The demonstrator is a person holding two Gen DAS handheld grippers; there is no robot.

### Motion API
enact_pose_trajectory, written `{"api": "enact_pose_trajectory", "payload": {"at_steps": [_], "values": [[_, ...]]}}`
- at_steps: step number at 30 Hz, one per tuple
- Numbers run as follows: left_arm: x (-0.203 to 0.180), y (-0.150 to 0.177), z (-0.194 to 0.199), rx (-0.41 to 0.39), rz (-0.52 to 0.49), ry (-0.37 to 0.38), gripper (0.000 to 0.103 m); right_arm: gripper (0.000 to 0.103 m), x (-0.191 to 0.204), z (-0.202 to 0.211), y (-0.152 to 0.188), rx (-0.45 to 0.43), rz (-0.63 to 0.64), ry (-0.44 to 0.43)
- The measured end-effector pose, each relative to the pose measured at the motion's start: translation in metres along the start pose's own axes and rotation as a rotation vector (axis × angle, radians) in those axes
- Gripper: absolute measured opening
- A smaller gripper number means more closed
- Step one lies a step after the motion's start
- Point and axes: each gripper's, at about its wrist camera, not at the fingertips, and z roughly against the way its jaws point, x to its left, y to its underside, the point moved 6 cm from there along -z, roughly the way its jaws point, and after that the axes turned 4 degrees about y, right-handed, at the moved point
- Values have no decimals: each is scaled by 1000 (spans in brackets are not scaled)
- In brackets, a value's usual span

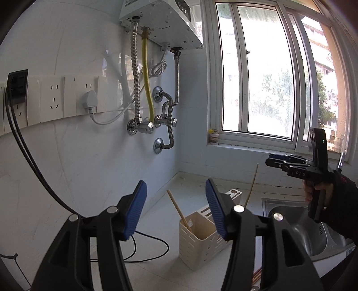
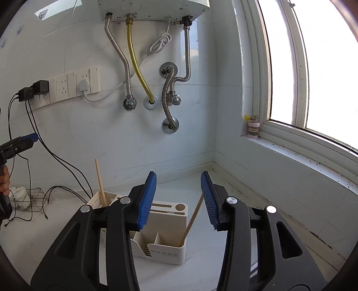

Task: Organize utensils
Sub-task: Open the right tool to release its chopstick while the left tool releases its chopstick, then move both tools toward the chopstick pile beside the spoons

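Note:
A cream slotted utensil holder (image 1: 197,237) (image 2: 170,246) stands on the white counter. Two wooden chopsticks lean in it: one (image 1: 179,210) (image 2: 100,183) in the left compartment, the other (image 1: 251,185) (image 2: 192,221) in the right one. My left gripper (image 1: 176,185) is open above and just short of the holder, with nothing between its blue pads. My right gripper (image 2: 178,176) is also open over the holder; the right chopstick rises behind its right pad, and no pad touches it. In the left wrist view the right gripper (image 1: 275,161) hangs over the sink in a hand (image 1: 317,190).
A steel sink (image 1: 290,223) lies right of the holder. Black cables (image 1: 152,244) trail over the counter from wall sockets (image 1: 53,98). Pipes and a water heater (image 1: 161,20) hang on the back wall. A small jar (image 2: 254,128) sits on the sill, a wire rack (image 2: 33,198) at far left.

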Motion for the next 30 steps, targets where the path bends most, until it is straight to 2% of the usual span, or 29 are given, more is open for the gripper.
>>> {"api": "enact_pose_trajectory", "payload": {"at_steps": [3, 7, 12, 14, 18, 22, 25, 27, 30], "values": [[-6, 25, 4, 71, -9, 36, 54, 40, 7, 13, 3, 5, 22, -51], [-25, 78, 2, 211, -104, 86, 54, 39, 30, 26, 24, 57, 117, -166], [-49, 152, -3, 410, -199, 195, 54, 35, 49, 23, 85, 241, 251, -265], [-53, 177, -6, 475, -216, 218, 54, 28, 51, 18, 111, 324, 267, -293], [-55, 220, -11, 591, -262, 267, 54, 27, 62, 13, 152, 437, 286, -375], [-50, 244, -14, 656, -285, 304, 53, 26, 80, 9, 191, 536, 360, -439], [-46, 255, -15, 685, -297, 332, 48, 23, 90, 5, 215, 602, 413, -467], [-42, 263, -17, 712, -334, 338, 41, 20, 95, 3, 227, 631, 449, -478], [-34, 268, -23, 736, -336, 346, 35, 13, 102, -2, 237, 652, 482, -498]]}}
